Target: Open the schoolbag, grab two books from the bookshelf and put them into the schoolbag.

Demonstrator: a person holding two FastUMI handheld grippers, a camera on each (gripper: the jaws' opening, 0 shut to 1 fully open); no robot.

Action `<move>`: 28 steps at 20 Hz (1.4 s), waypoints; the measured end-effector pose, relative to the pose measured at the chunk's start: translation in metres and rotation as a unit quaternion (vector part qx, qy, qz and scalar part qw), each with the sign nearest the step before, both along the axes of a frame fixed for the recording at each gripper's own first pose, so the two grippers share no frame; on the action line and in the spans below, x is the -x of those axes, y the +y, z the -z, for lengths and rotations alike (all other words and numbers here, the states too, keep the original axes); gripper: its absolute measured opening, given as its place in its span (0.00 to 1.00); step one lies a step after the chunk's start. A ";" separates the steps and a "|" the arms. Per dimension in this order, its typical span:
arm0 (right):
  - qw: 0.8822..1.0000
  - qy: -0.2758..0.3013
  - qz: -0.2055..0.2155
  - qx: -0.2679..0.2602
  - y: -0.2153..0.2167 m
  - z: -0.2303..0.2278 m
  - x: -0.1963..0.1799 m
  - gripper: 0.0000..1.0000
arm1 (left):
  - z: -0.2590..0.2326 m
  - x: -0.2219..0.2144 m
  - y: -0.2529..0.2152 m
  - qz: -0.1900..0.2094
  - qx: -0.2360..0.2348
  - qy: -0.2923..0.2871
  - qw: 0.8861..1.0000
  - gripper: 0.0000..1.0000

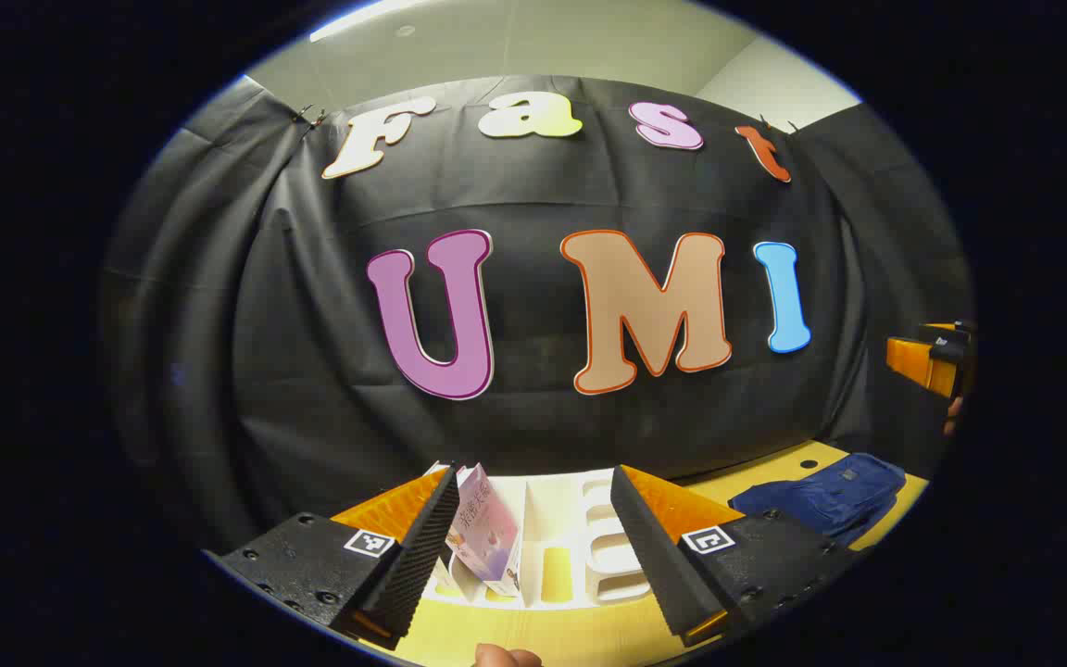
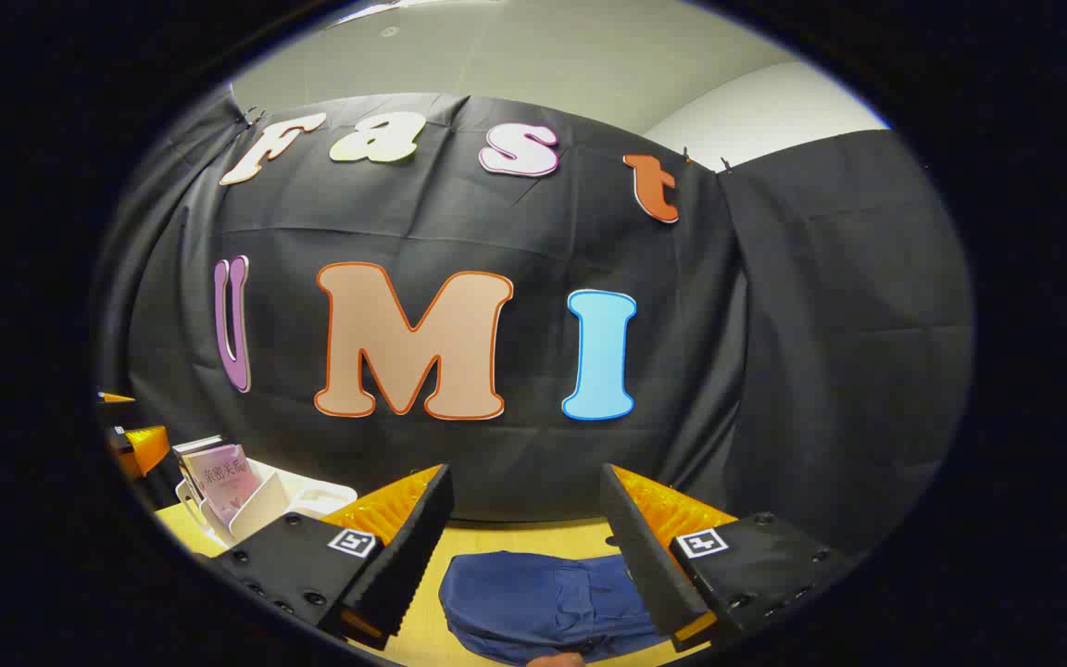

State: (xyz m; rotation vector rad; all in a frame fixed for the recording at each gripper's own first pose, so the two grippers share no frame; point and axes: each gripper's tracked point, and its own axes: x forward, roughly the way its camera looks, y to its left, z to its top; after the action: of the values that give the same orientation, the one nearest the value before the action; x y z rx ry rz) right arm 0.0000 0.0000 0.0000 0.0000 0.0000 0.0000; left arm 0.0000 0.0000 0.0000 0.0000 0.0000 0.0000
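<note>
Down on the yellow counter [image 2: 496,542] lies the schoolbag [image 2: 543,602], a flat heap of dark blue cloth, slumped and by the look of it not yet opened; I can't make out its zip. Above it, in the right gripper view, the right tool [image 2: 526,537] hangs with its jaws spread wide and nothing between them. Off to the left stands the white bookshelf [image 1: 580,537], a slotted rack, with a pinkish book [image 1: 487,537] leaning in one of its left slots. The left tool [image 1: 533,528] faces that rack from the near side, equally wide apart and holding nothing.

My worry is the bag first. Soft cloth like that could bunch or slide across the smooth counter if only one tool pulls at it, so the mouth might never come properly open. A grip on loose fabric rather than the zip pull would just lift the whole bag.

The book is the other risk. It leans rather than stands, and a finger pushed in beside it could knock it flat or drag the light rack along. I see more spines behind it in the right gripper view, so pinching two at once seems possible too
</note>
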 end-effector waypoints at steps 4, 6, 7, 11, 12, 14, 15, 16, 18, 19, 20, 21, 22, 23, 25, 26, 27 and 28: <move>1.000 0.001 0.001 0.000 -0.004 0.001 0.001 1.00 | -0.001 0.003 0.002 -0.004 -0.003 0.002 1.000 1.00; 1.000 -0.001 -0.002 0.006 -0.004 -0.002 0.001 0.99 | 0.000 0.004 0.001 -0.003 -0.003 0.004 1.000 1.00; 1.000 -0.004 -0.002 0.008 -0.003 -0.004 0.000 0.99 | 0.001 0.003 0.002 -0.003 -0.004 0.004 1.000 0.96; 1.000 -0.007 -0.005 0.016 -0.006 -0.006 0.001 0.98 | -0.001 0.004 0.002 -0.005 -0.008 0.003 1.000 0.96; 1.000 -0.006 -0.005 0.015 -0.007 -0.007 0.001 0.98 | 0.001 0.005 0.003 -0.006 -0.009 0.005 1.000 0.96; 1.000 -0.004 -0.004 0.015 -0.009 -0.005 -0.001 0.97 | 0.002 0.005 0.003 -0.006 -0.009 0.008 1.000 0.96; 1.000 -0.002 -0.004 0.017 -0.010 -0.002 -0.001 0.97 | 0.003 0.005 0.003 -0.006 -0.010 0.010 1.000 0.96; 1.000 -0.001 -0.005 0.020 -0.011 -0.001 -0.002 0.97 | 0.004 0.005 0.004 -0.006 -0.011 0.011 1.000 0.96; 1.000 0.002 -0.005 0.028 -0.014 0.001 -0.004 0.96 | 0.005 0.005 0.003 -0.005 -0.015 0.013 1.000 0.96; 0.999 0.003 -0.006 0.031 -0.017 0.002 -0.005 0.96 | 0.005 0.004 0.002 -0.005 -0.016 0.014 1.000 0.96; 0.999 0.004 -0.006 0.035 -0.017 0.003 -0.006 0.96 | 0.006 0.003 0.002 -0.005 -0.017 0.015 1.000 0.96; 0.999 0.004 -0.007 0.037 -0.019 0.003 -0.007 0.96 | 0.007 0.003 0.002 -0.005 -0.018 0.016 1.000 0.96; 0.999 0.004 -0.008 0.038 -0.019 0.003 -0.008 0.95 | 0.008 0.002 0.001 -0.005 -0.019 0.017 1.000 0.96; 0.999 0.004 -0.009 0.037 -0.019 0.004 -0.010 0.95 | 0.007 0.001 0.001 -0.004 -0.020 0.017 1.000 0.96; 0.999 0.004 -0.013 0.037 -0.019 0.006 -0.011 0.95 | 0.007 0.000 0.000 -0.004 -0.021 0.019 1.000 0.96; 0.999 0.005 -0.016 0.040 -0.018 0.006 -0.012 0.95 | 0.009 -0.002 0.000 -0.005 -0.022 0.020 1.000 0.96; 0.999 0.007 -0.021 0.046 -0.016 0.010 -0.013 0.95 | 0.009 -0.002 -0.001 -0.006 -0.023 0.021 1.000 0.96; 0.998 0.011 -0.029 0.054 -0.013 0.013 -0.014 0.95 | 0.011 -0.003 0.000 -0.007 -0.022 0.023 0.999 0.96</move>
State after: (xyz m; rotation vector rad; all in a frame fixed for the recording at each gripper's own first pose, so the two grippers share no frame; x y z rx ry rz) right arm 0.0142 -0.0131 -0.0135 -0.1086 0.0214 0.0580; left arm 0.0029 -0.0004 -0.0111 0.0445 0.0457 0.0133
